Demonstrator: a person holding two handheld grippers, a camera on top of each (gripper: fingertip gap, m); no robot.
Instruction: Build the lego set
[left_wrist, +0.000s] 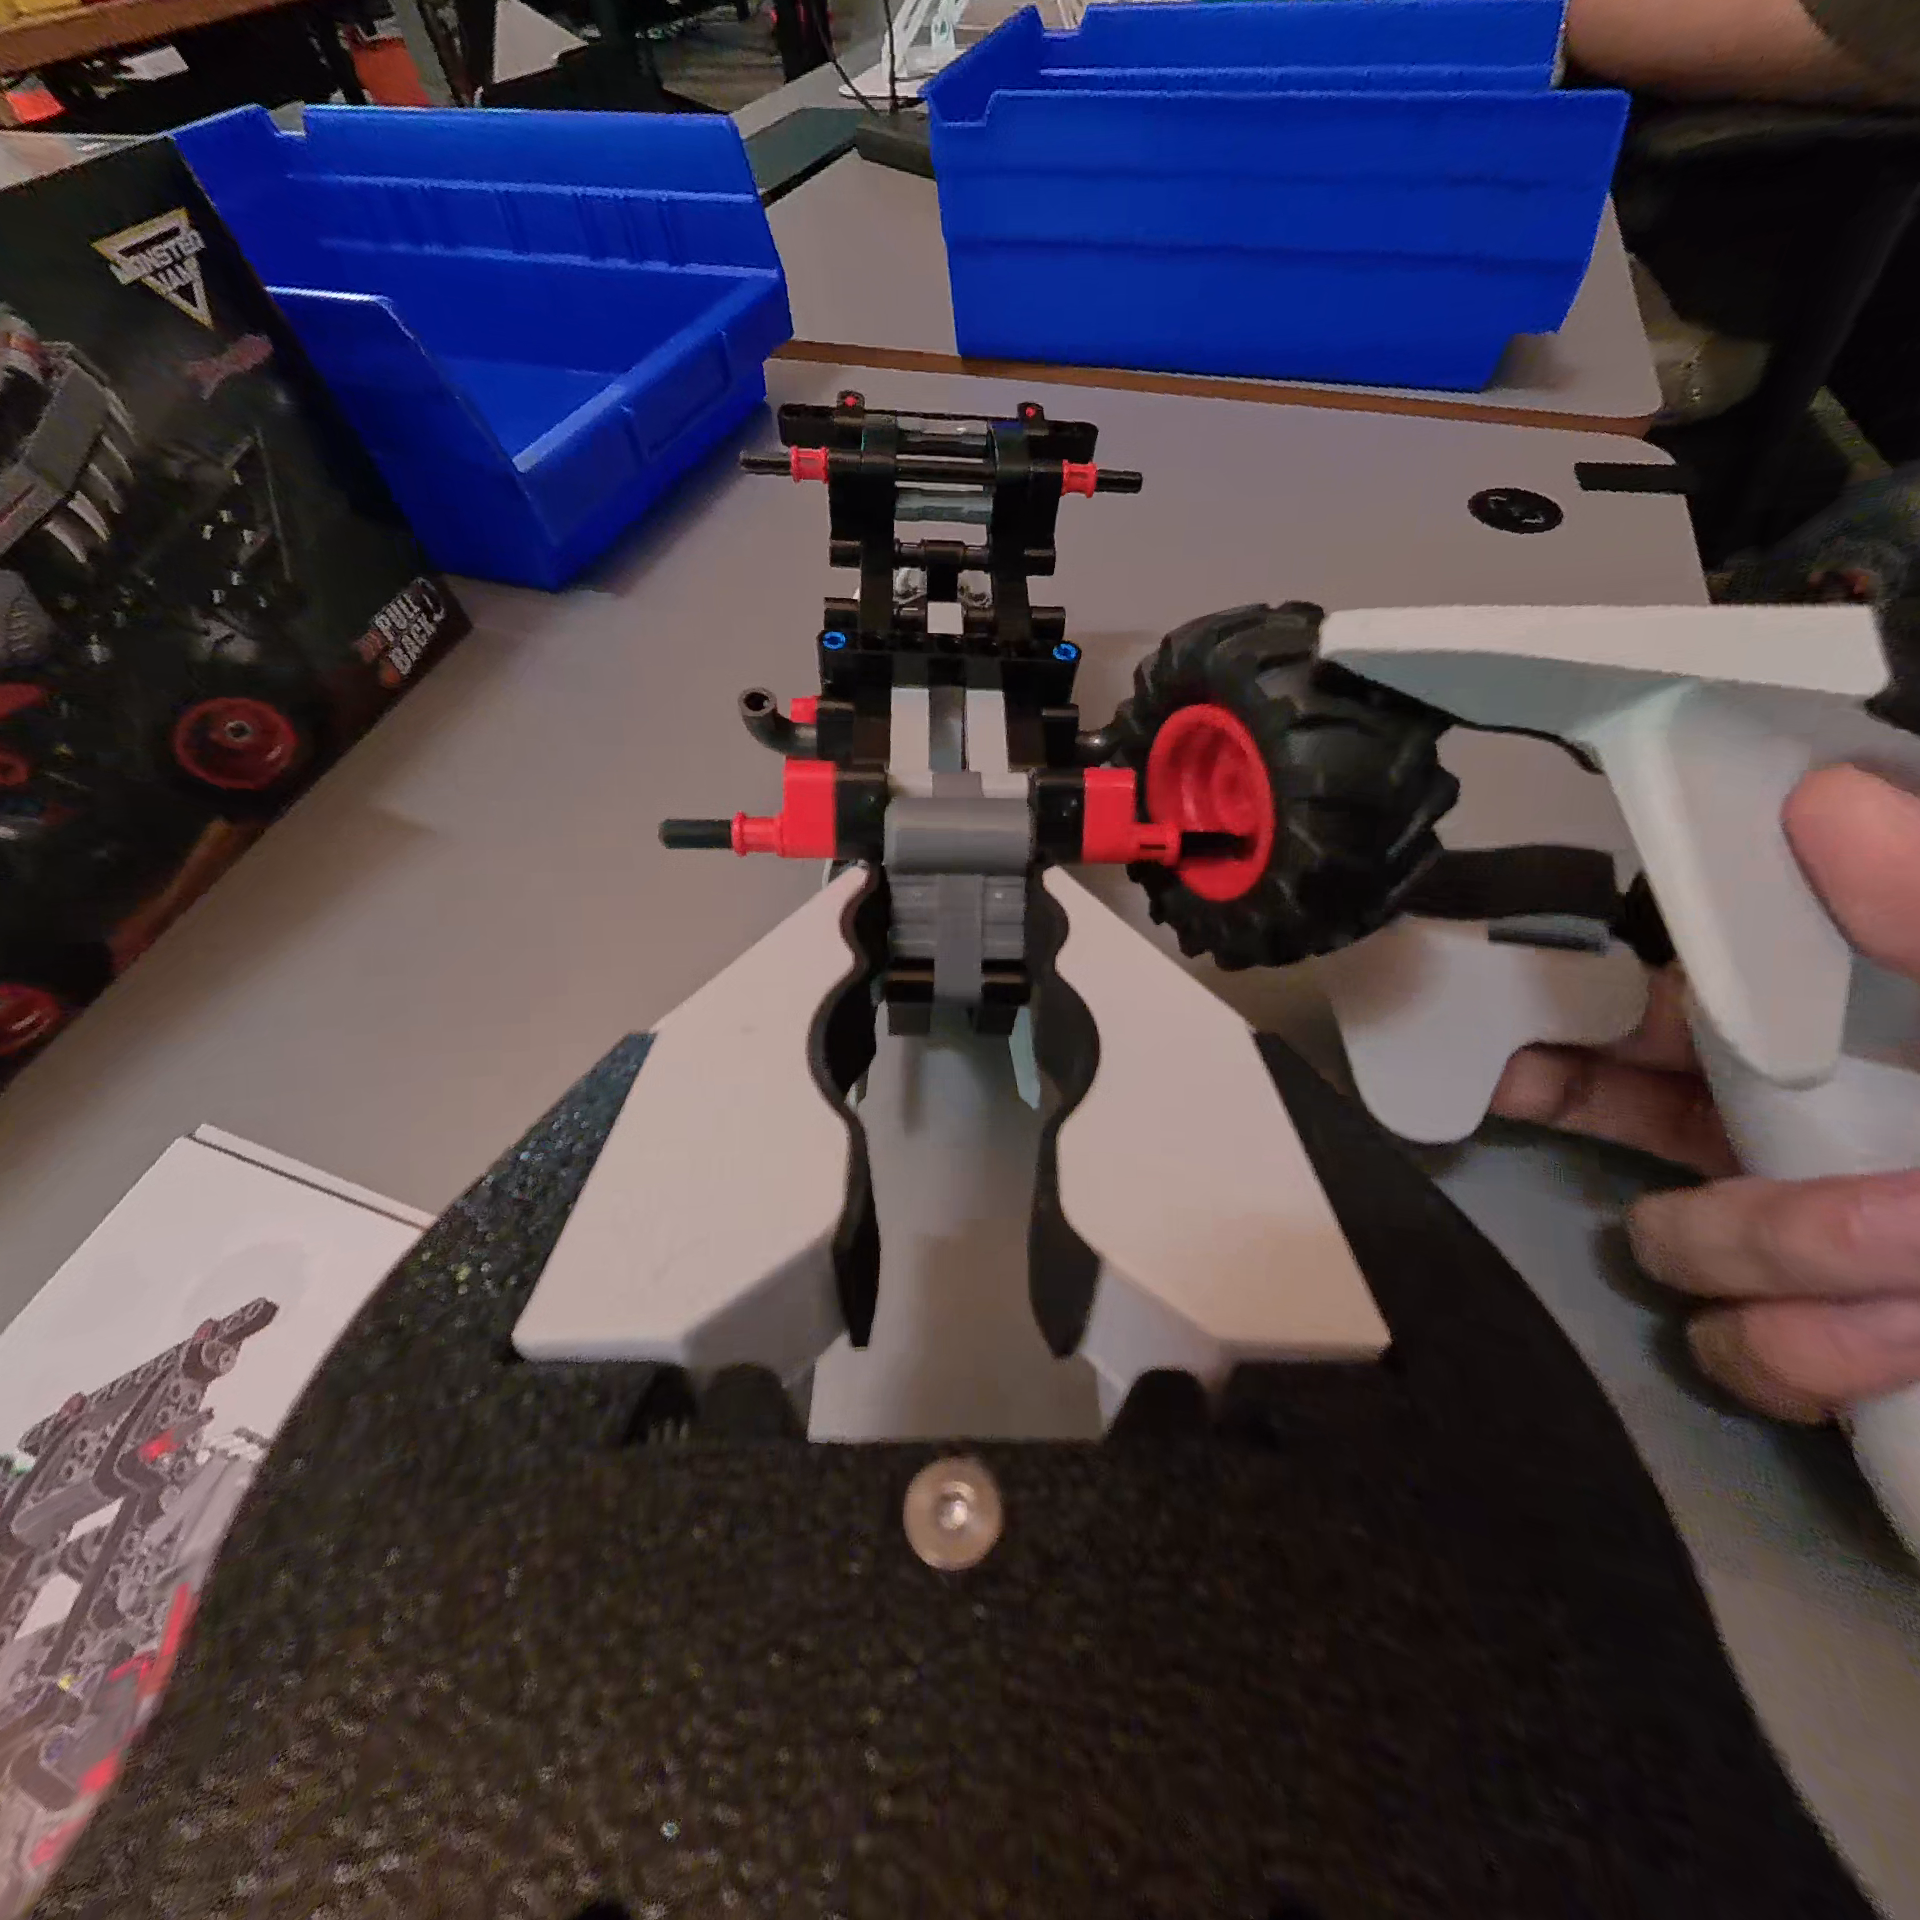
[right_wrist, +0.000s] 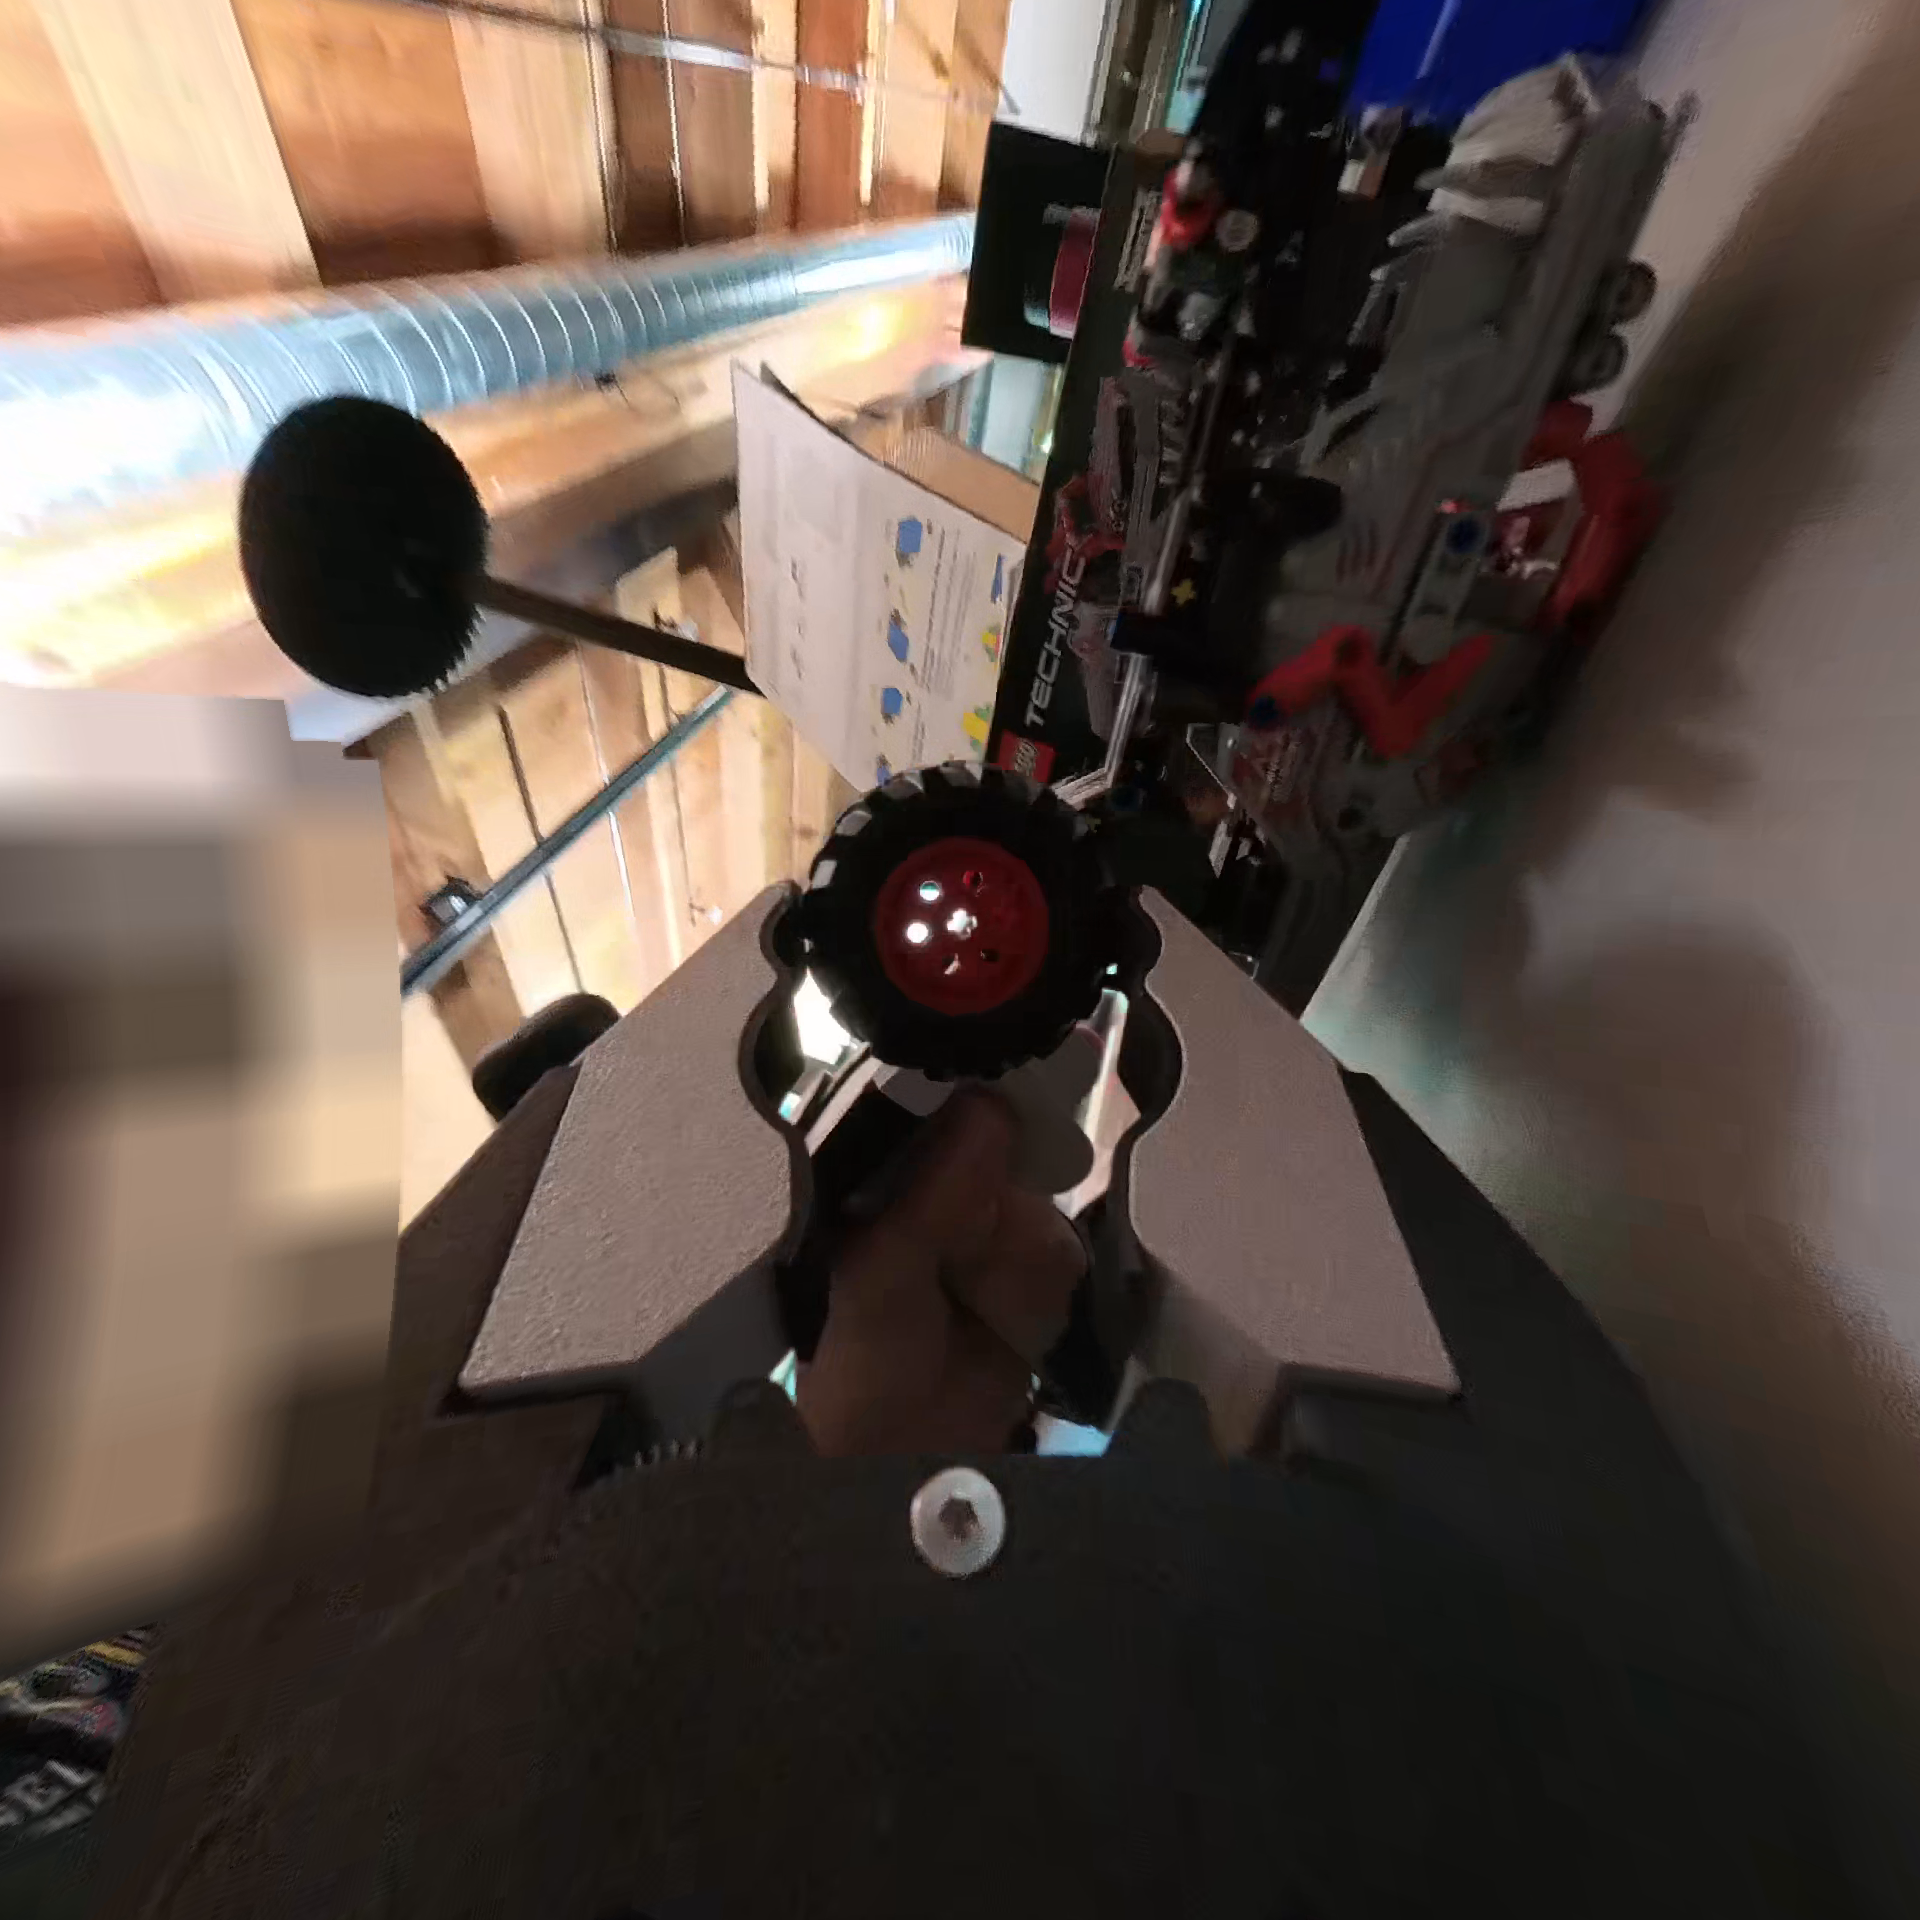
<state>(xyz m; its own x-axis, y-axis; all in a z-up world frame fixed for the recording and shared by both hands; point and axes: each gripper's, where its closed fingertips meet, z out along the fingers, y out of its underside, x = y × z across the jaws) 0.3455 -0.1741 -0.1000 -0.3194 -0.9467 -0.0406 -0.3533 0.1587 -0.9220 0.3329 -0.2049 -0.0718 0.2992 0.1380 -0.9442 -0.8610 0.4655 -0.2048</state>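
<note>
A grey table (left_wrist: 623, 665) with a rounded edge carries everything. On its far side stand two blue plastic bins: an open-fronted one (left_wrist: 520, 312) to the left and a second one (left_wrist: 1278, 208) to the right, well apart. A dark toy box (left_wrist: 156, 540) with a truck picture lies at the left edge, just beside the left bin. A white instruction booklet (left_wrist: 135, 1455) rests at the near left. A round black cable hole (left_wrist: 1515, 510) sits in the tabletop at the right.

Near end of chassis (left_wrist: 951, 727) hidden between left gripper (left_wrist: 954, 914) fingers. Set box (left_wrist: 156, 540) cut off at left edge. Right wrist view streaked; wheel (right_wrist: 961, 920) axle hole unreadable.
</note>
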